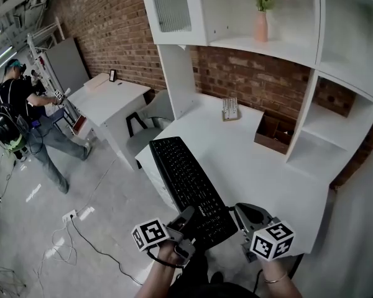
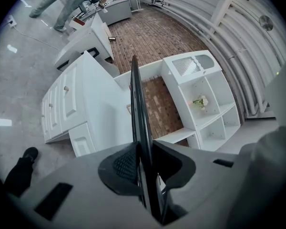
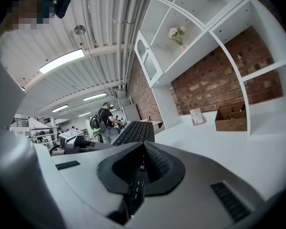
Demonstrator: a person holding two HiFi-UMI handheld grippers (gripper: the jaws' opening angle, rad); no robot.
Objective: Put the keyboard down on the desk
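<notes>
The black keyboard (image 1: 186,182) is carried at its near end by both tools, stretching away lengthwise along the edge of the white desk (image 1: 255,166) that stands above the drawers (image 2: 62,106); its far end reaches toward the back corner by the shelf unit's upright; whether its underside touches the desktop cannot be told. The left gripper (image 1: 188,221) is clenched on the keyboard's near left corner; in the left gripper view the board runs edge-on between the ribbed pads (image 2: 124,165), pressed from both sides. The right gripper (image 1: 237,219) grasps the near right corner; in the right gripper view its jaws bear on the thin edge of the keyboard (image 3: 136,131), the keys running away above them. Toward the desk's back edge a small card (image 1: 230,108) stands by the brick wall; an open brown box (image 1: 275,132) sits in the back corner by the shelves; a pink vase (image 1: 261,25) of flowers stands on the shelf above. A person (image 1: 25,117) stands well apart on the floor.
</notes>
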